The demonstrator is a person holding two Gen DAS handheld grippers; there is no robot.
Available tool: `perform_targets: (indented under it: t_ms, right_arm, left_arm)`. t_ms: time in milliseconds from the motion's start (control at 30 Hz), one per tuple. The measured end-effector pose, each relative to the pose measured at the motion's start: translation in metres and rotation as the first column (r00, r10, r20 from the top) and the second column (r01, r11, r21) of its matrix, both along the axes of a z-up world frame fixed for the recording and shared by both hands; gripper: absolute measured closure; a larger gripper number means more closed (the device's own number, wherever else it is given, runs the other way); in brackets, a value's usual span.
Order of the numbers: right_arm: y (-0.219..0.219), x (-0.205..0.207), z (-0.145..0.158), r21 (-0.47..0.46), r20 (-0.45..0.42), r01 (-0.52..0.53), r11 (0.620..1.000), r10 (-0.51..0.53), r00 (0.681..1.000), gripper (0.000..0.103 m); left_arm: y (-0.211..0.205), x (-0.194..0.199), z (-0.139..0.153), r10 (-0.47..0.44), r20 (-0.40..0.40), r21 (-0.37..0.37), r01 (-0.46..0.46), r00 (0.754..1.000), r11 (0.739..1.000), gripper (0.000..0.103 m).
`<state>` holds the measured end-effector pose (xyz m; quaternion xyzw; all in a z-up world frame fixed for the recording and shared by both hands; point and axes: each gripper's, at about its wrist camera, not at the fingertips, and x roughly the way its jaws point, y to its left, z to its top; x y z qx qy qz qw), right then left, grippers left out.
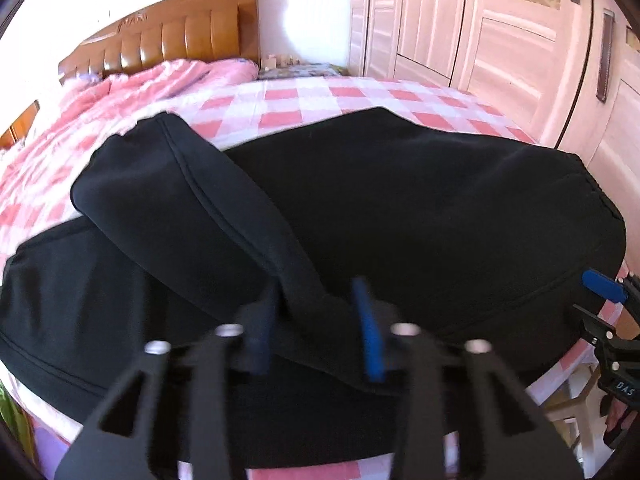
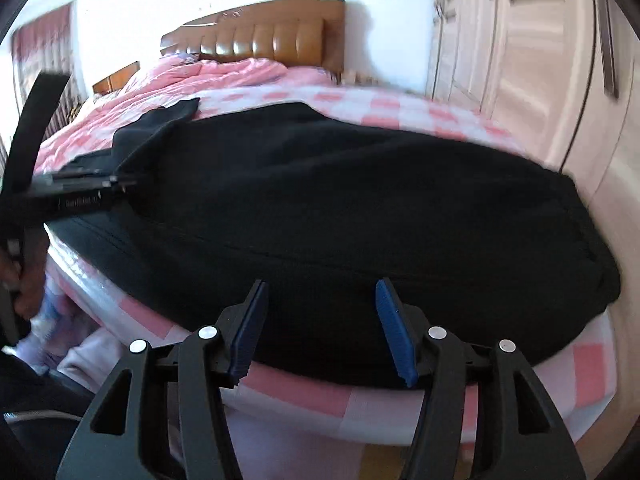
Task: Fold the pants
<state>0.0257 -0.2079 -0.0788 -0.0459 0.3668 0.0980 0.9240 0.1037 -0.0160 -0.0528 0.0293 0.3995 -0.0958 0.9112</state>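
So the black pants (image 1: 400,200) are spread across the pink-and-white checked bed sheet (image 1: 304,100), filling the middle of both views. In my left wrist view one pant leg (image 1: 180,196) is doubled back over the rest, running from the centre bottom up toward the upper left of the frame, its cuff end near the edge of the fabric there. My left gripper (image 1: 316,332) sits at the bottom centre with that leg's fabric bunched between the blue pads (image 1: 370,340). The fingers are narrow and look pinched on the cloth, though the picture is a bit blurry right there.

My right gripper (image 2: 320,332) is at the bottom centre of its own view, fingers about halfway apart, with nothing gripped. It hovers at the near edge of the pants where they lie along the bed's edge, and I can't tell if the tips touch the fabric. You can also see it poking in at the right edge of the left wrist view.

In the right wrist view my left gripper shows at the left edge, over the folded leg. A wooden headboard (image 2: 272,36) and a rumpled pink quilt (image 2: 224,76) are at the top, with pale wardrobe doors (image 2: 520,60) on the right.
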Motion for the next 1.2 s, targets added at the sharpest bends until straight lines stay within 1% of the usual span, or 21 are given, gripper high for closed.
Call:
perform_targets:
  t_ms: [33, 100, 167, 200, 233, 267, 300, 333, 367, 400, 433, 467, 500, 600, 700, 767, 833, 967, 1033, 1100, 1200]
  right_arm:
    - [-0.001, 0.000, 0.001, -0.007, -0.016, -0.005, 1.000, 0.005, 1.000, 0.047]
    - [-0.005, -0.003, 0.002, 0.003, -0.049, 0.000, 1.000, 0.000, 0.999, 0.050]
    - [-0.011, -0.007, 0.000, 0.010, -0.087, -0.002, 1.000, 0.003, 0.996, 0.050]
    - [-0.011, -0.009, -0.001, 0.009, -0.091, -0.005, 1.000, 0.006, 0.996, 0.050]
    - [-0.011, -0.012, -0.002, 0.010, -0.094, -0.004, 1.000, 0.005, 0.996, 0.050]
    - [-0.010, -0.012, -0.003, 0.005, -0.101, -0.001, 1.000, 0.001, 0.995, 0.050]
    - [-0.005, -0.010, -0.003, -0.009, -0.112, 0.000, 1.000, -0.001, 0.994, 0.049]
    - [-0.001, -0.008, 0.000, -0.033, -0.137, -0.008, 0.999, 0.004, 0.991, 0.048]
    - [0.001, -0.011, 0.004, -0.037, -0.144, -0.015, 0.999, 0.010, 0.990, 0.048]
    - [0.003, -0.010, 0.009, -0.025, -0.145, -0.024, 0.999, 0.020, 0.989, 0.048]
    - [0.004, -0.009, 0.017, 0.000, -0.131, -0.037, 0.999, 0.037, 0.991, 0.046]
    - [0.005, -0.005, 0.023, 0.013, -0.114, -0.043, 0.999, 0.045, 0.992, 0.043]
    - [0.009, 0.001, 0.029, 0.011, -0.093, -0.042, 0.999, 0.043, 0.995, 0.036]
    - [0.027, 0.019, 0.037, 0.006, -0.060, -0.082, 0.997, 0.083, 0.995, 0.035]
    - [0.055, 0.050, 0.039, 0.048, -0.062, -0.148, 0.988, 0.150, 0.987, 0.035]
    - [0.073, 0.075, 0.039, 0.104, -0.080, -0.176, 0.979, 0.185, 0.980, 0.035]
    - [0.091, 0.105, 0.039, 0.205, -0.107, -0.199, 0.958, 0.224, 0.969, 0.035]
    - [0.135, 0.159, 0.033, 0.356, -0.188, -0.222, 0.908, 0.302, 0.935, 0.035]
    - [0.159, 0.180, 0.034, 0.375, -0.200, -0.241, 0.895, 0.332, 0.922, 0.035]
    - [0.185, 0.200, 0.037, 0.367, -0.192, -0.266, 0.891, 0.352, 0.916, 0.035]
    - [0.219, 0.235, 0.044, 0.358, -0.190, -0.291, 0.887, 0.374, 0.908, 0.035]
  left_arm:
    - [0.006, -0.003, 0.006, 0.008, 0.015, -0.029, -0.008, 1.000, 1.000, 0.090]
    - [0.021, -0.013, 0.024, 0.023, 0.054, -0.092, -0.018, 0.998, 0.996, 0.092]
    - [0.027, -0.020, 0.030, 0.015, 0.055, -0.099, -0.009, 0.998, 0.995, 0.092]
    - [0.028, -0.020, 0.026, 0.005, 0.036, -0.083, -0.002, 0.999, 0.997, 0.092]
    - [0.030, -0.019, 0.015, 0.001, 0.000, -0.062, -0.001, 1.000, 0.998, 0.091]
    - [0.030, -0.018, 0.003, -0.003, -0.035, -0.058, 0.001, 0.999, 0.998, 0.089]
    - [0.032, -0.018, -0.006, -0.007, -0.046, -0.064, 0.004, 0.999, 0.998, 0.086]
    - [0.031, -0.022, -0.005, -0.008, -0.013, -0.049, 0.008, 1.000, 0.999, 0.080]
    - [0.029, -0.022, -0.004, -0.017, -0.009, -0.037, 0.016, 1.000, 0.999, 0.070]
    - [0.029, -0.023, -0.001, -0.027, -0.007, -0.044, 0.027, 1.000, 0.999, 0.059]
    - [0.032, -0.024, 0.001, -0.023, 0.002, -0.053, 0.023, 1.000, 0.998, 0.024]
    - [0.035, -0.025, 0.004, -0.002, 0.019, -0.054, 0.003, 1.000, 0.999, 0.013]
    - [0.040, -0.027, 0.005, 0.019, 0.034, -0.055, -0.017, 0.999, 0.998, 0.014]
    - [0.048, -0.026, 0.008, 0.033, 0.025, -0.053, -0.031, 0.999, 0.998, 0.014]
    - [0.055, -0.027, 0.017, 0.067, 0.053, -0.007, -0.066, 0.996, 0.998, 0.008]
    - [0.060, -0.028, 0.022, 0.089, 0.075, 0.031, -0.092, 0.993, 0.995, 0.006]
    - [0.070, -0.028, 0.024, 0.122, 0.084, 0.062, -0.127, 0.989, 0.990, 0.006]
    - [0.101, -0.026, 0.024, 0.189, 0.081, 0.077, -0.195, 0.979, 0.978, 0.006]
    - [0.119, -0.026, 0.022, 0.224, 0.071, 0.082, -0.229, 0.972, 0.970, 0.006]
    - [0.138, -0.027, 0.019, 0.262, 0.061, 0.096, -0.267, 0.963, 0.959, 0.006]
    - [0.163, -0.028, 0.017, 0.307, 0.060, 0.108, -0.311, 0.950, 0.944, 0.002]
